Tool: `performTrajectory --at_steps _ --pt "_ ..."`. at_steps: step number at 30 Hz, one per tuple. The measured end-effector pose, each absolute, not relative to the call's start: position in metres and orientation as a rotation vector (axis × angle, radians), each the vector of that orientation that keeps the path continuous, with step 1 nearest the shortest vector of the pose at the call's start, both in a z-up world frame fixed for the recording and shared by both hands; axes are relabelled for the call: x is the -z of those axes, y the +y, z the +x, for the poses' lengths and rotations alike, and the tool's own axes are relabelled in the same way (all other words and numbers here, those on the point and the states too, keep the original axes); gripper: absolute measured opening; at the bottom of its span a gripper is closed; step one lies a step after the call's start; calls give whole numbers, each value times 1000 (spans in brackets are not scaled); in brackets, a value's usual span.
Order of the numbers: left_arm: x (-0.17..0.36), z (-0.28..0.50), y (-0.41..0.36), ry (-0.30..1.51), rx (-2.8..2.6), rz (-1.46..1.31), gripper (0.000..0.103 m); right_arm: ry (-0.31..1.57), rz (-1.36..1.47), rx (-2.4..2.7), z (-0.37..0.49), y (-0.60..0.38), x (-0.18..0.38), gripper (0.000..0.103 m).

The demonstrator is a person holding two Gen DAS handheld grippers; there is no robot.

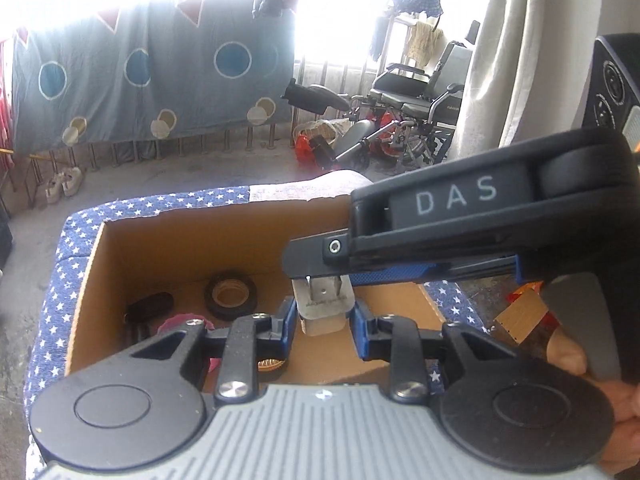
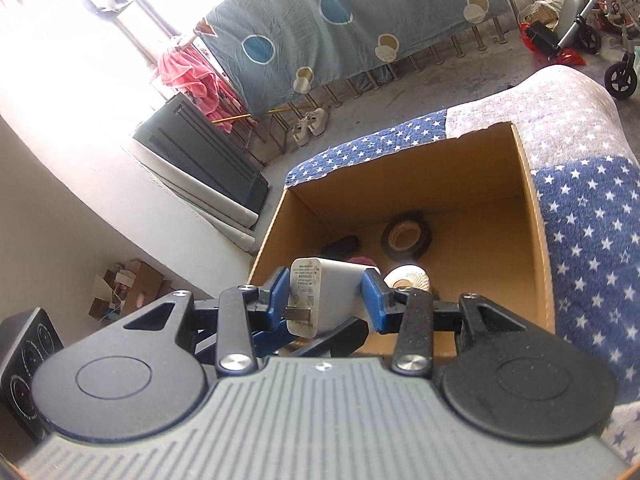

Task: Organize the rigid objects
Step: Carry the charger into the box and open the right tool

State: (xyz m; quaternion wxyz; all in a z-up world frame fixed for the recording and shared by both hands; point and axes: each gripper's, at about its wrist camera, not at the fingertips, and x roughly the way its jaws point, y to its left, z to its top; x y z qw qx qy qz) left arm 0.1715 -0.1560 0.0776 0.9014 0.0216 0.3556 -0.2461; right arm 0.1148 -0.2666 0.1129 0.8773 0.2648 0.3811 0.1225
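A white charger plug point(image 1: 326, 312) point(image 2: 332, 292) hangs over the open cardboard box point(image 1: 96, 264) point(image 2: 536, 216). My left gripper point(image 1: 324, 320) is shut on its sides, the metal prongs pointing up. My right gripper point(image 1: 316, 264) point(image 2: 328, 296) reaches in from the right and is shut on the same charger; a left finger point(image 2: 280, 334) shows just beneath it. Inside the box lie a black tape roll point(image 1: 231, 294) point(image 2: 406, 238), a black key fob point(image 1: 150, 306) point(image 2: 342, 245), a pink item point(image 1: 180, 322) point(image 2: 360, 260) and a round beige item point(image 2: 408, 278).
The box sits on a blue star-patterned cloth point(image 1: 56, 292) point(image 2: 592, 232). A hand point(image 1: 568, 356) grips the right tool, with a small brown object point(image 1: 520, 312) beside it. Beyond are a hanging blue sheet point(image 1: 152, 80), a wheelchair point(image 1: 416, 92), shoes point(image 2: 310, 126) and a black device point(image 2: 24, 360).
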Motion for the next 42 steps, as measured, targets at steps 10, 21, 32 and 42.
performTrajectory --at_steps 10,21,32,42 --pt "-34 257 -177 952 425 -57 30 975 502 -244 245 -290 -68 39" --pt "6 294 -197 1054 380 -82 30 1066 417 -224 289 -292 -24 39" --pt "19 300 -204 1081 359 -78 32 1069 289 -222 289 -280 -15 38" --pt "9 292 -201 1024 351 -65 50 1034 329 -224 280 -286 -25 38"
